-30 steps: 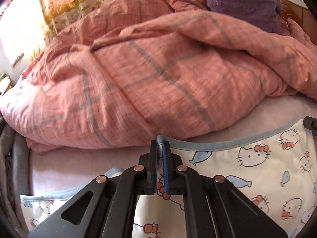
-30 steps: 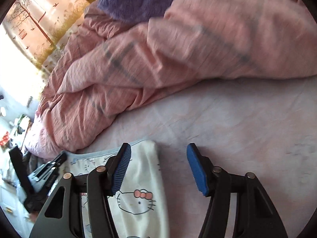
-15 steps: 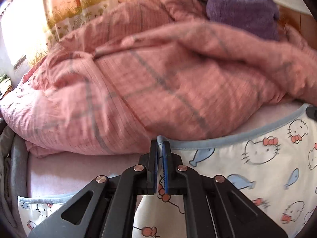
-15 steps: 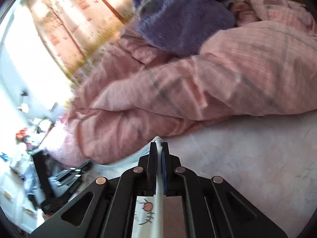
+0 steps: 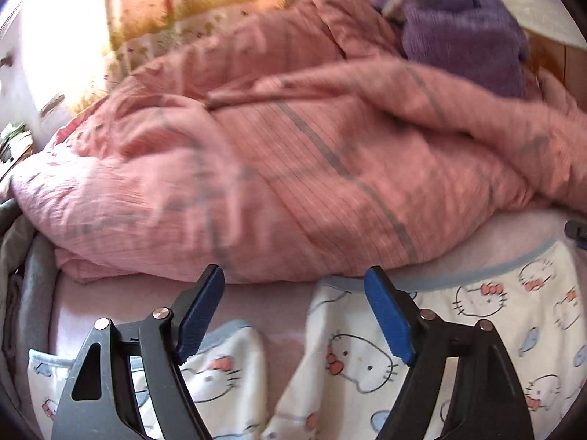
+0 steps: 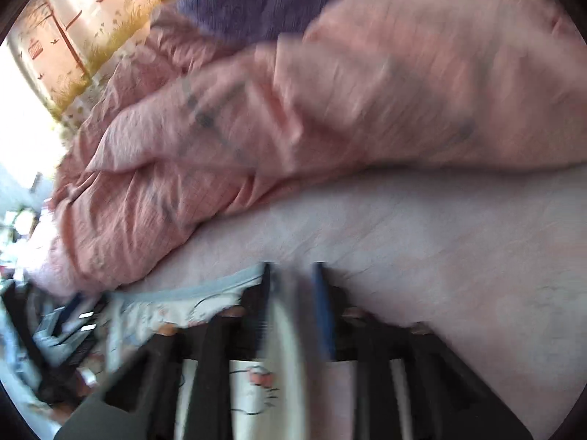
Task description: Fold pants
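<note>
The white pants (image 5: 477, 315) with a cat print and pale blue trim lie on the pink bed sheet (image 5: 279, 300). My left gripper (image 5: 293, 315) is open just above them, its blue pads (image 5: 200, 311) apart and holding nothing. In the blurred right wrist view my right gripper (image 6: 293, 293) has its pads slightly apart with an edge of the pants (image 6: 286, 348) between them; whether it grips the cloth I cannot tell. The left gripper shows at the left edge of that view (image 6: 69, 326).
A crumpled pink quilt (image 5: 293, 168) fills the bed just beyond the pants. A purple blanket (image 5: 466, 33) lies on top of it at the back. Grey cloth (image 5: 33, 293) hangs at the left edge. Bare sheet (image 6: 458, 256) lies right of the pants.
My left gripper has opened and let go of the pants' trim, and the cloth has dropped onto the sheet. My right gripper, shut on the pants half a second ago, has loosened and moved.
</note>
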{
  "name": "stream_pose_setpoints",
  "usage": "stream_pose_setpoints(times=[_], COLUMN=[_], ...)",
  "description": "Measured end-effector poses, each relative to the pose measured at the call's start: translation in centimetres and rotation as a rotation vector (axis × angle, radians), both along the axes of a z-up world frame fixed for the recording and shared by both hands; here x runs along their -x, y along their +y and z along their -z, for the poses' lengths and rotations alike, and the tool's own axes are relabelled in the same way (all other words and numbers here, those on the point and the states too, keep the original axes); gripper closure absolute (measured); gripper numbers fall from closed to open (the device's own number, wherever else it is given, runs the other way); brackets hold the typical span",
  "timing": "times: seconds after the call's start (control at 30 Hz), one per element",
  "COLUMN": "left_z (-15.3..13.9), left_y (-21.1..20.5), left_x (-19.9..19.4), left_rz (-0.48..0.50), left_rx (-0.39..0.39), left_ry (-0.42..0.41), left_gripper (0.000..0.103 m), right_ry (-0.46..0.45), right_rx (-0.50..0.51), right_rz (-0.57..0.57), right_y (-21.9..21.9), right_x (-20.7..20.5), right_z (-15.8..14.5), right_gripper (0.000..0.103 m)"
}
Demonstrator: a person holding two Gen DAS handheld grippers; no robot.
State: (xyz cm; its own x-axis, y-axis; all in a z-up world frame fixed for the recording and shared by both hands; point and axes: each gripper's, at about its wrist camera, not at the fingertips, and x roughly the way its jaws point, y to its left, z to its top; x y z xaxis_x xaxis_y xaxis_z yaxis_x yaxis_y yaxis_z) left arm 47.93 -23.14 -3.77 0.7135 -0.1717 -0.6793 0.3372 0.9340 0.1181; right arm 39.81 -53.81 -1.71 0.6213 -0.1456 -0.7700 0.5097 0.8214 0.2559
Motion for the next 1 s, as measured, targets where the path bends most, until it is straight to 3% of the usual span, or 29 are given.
stream_pose_setpoints(times=[0.03, 0.27, 0.5, 0.6, 0.7, 0.83, 1.0], left_z=[-0.6, -5.8, -12.0, -13.5, -13.9, -13.0, -10.4], left_y=[0.5, 6.1, 13.5, 16.4, 18.8, 20.8, 20.0], left_x=[0.3, 8.5, 21.9, 27.2, 31.3, 35.8, 39.6], left_rz=[-0.011, -0.035, -0.062, -0.081, -0.102, -0.095, -0.058], left_rx=[0.013, 0.141, 0.152, 0.171, 0.189, 0.217, 0.219], left_ry=[-0.016, -0.198, -0.418, -0.441, -0.397, -0.386, -0.39], left_gripper=[0.025, 0.025, 0.02, 0.016, 0.015, 0.015, 0.02], right_ry=[-0.027, -0.236, -0.517, -0.545, -0.544, -0.545, -0.545], right_rx=[0.043, 0.014, 0.074, 0.113, 0.136, 0.202, 0.154], right_rz=[0.019, -0.05, -0.174, -0.193, -0.213, -0.215, -0.229], right_y=[0.0, 1.5, 9.8, 13.0, 15.6, 18.1, 17.7], right_x=[0.6, 5.1, 17.5, 22.6, 26.8, 30.9, 33.1], right_z=[-0.7, -5.0, -10.2, -12.0, -13.7, -15.1, -16.2], right_gripper=[0.038, 0.038, 0.038, 0.038, 0.038, 0.038, 0.038])
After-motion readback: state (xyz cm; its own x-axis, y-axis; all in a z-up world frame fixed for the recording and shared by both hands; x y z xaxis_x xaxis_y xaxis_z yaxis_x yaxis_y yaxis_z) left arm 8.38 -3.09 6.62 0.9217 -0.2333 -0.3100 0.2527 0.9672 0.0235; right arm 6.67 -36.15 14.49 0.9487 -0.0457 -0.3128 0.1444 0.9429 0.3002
